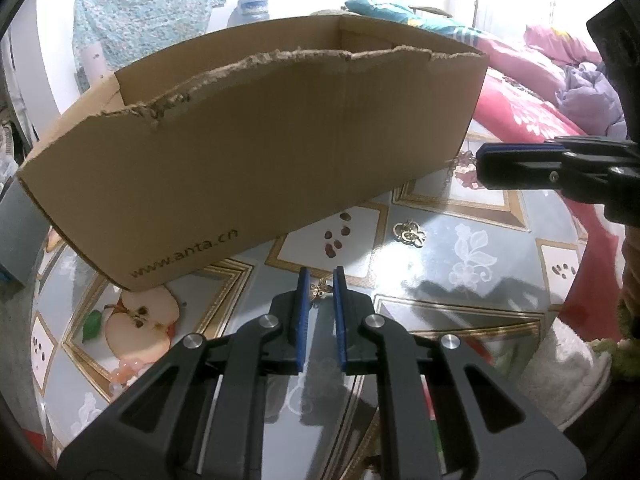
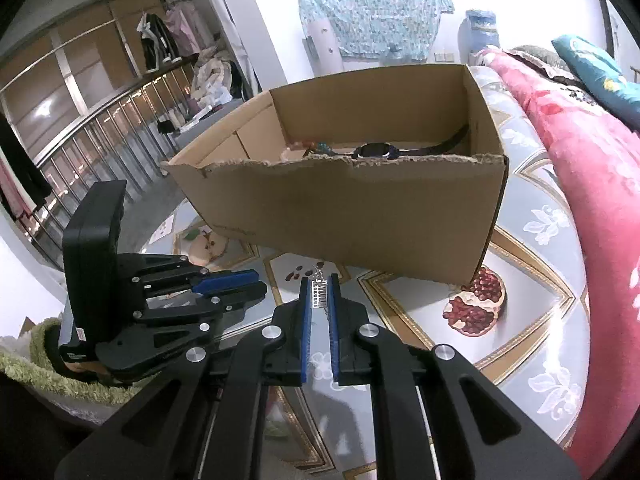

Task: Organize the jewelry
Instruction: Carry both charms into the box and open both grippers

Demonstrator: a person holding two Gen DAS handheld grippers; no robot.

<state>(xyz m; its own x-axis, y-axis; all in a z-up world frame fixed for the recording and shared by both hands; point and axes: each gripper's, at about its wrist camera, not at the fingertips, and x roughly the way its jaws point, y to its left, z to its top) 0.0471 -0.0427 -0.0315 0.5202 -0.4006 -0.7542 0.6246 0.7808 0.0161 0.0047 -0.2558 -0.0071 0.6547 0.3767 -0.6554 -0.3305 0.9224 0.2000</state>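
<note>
Right claw [image 2: 320, 294] is clamped on a silver pendant [image 2: 319, 295] above the worktop [image 2: 532, 320], just before the cardboard box [image 2: 352, 208]. Lift clear of the torn front rim, then release inside. Left claw [image 1: 320, 286] is narrow around a small gold piece [image 1: 321, 290]; a gold brooch [image 1: 409, 233] lies on the worktop near the box's front wall.

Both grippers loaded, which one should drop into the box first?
Probably right. The right gripper pinches a silver pendant and looks over the cardboard box's torn rim onto the watch inside. The left gripper pinches a small gold charm lower, facing the box wall.
</note>
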